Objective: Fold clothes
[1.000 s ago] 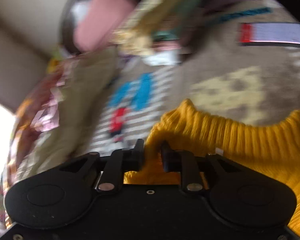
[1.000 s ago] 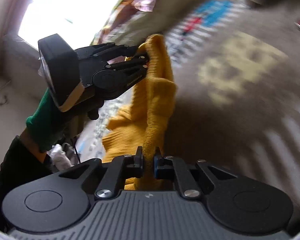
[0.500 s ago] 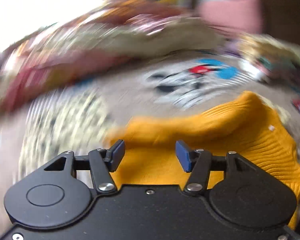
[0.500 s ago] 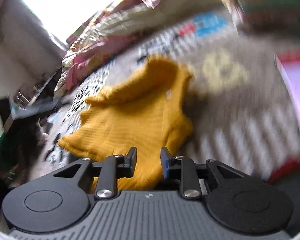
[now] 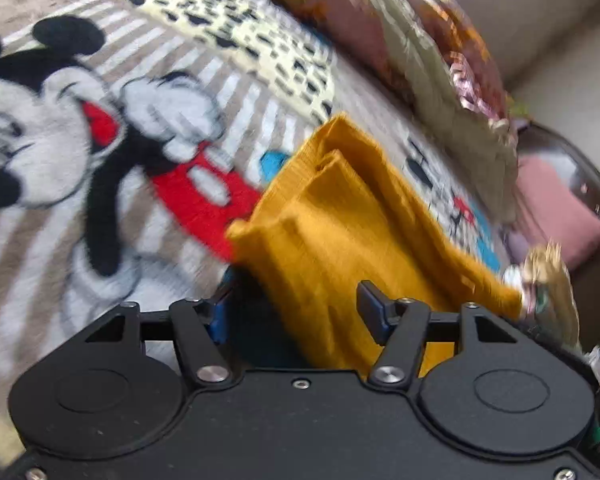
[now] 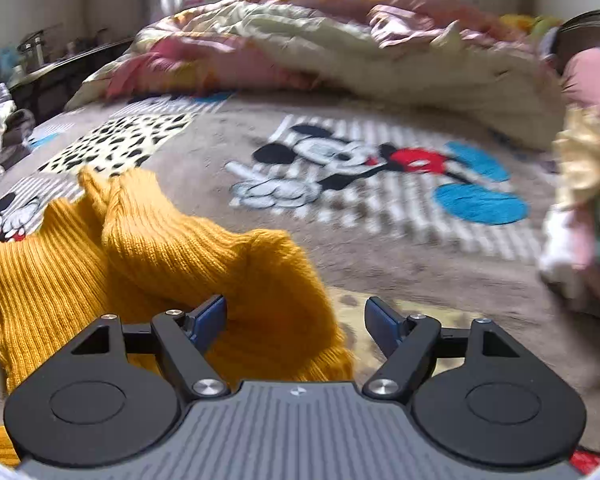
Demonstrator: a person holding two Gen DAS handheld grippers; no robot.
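on the bed, a brown fleece blanket (image 6: 380, 256) printed with mickey mouse figures, pale stripes and a leopard-spot patch carries the mustard-yellow ribbed knit sweater (image 6: 172, 264). from the right wrist view the sweater lies bunched in thick folds at the lower left, its ribbed edge running off toward the left side of the picture, and part of it spreads between the fingers of the right gripper (image 6: 296, 320). that gripper's jaws stand wide apart, the blue pads clear of each other; the left pad touches or sits just against the knit, the right pad hangs over bare blanket, and nothing is pinched.

from the left wrist view the sweater (image 5: 340, 232) appears folded into layered panels, lying slantwise across the blanket (image 5: 60, 240) beside the large mickey print. the left gripper (image 5: 296, 312) is also spread wide, with the yellow fabric passing between its fingers but not clamped; whether the pads touch the cloth i cannot tell, as this picture is blurred.

beyond the blanket, a rumpled quilt (image 6: 340, 44) in pink, cream and orange is heaped along the far side of the bed. a pink pillow (image 5: 556, 216) sits near the dark headboard, and a small pile of pale, mixed clothes (image 6: 584, 200) lies at the right edge of the right wrist view.
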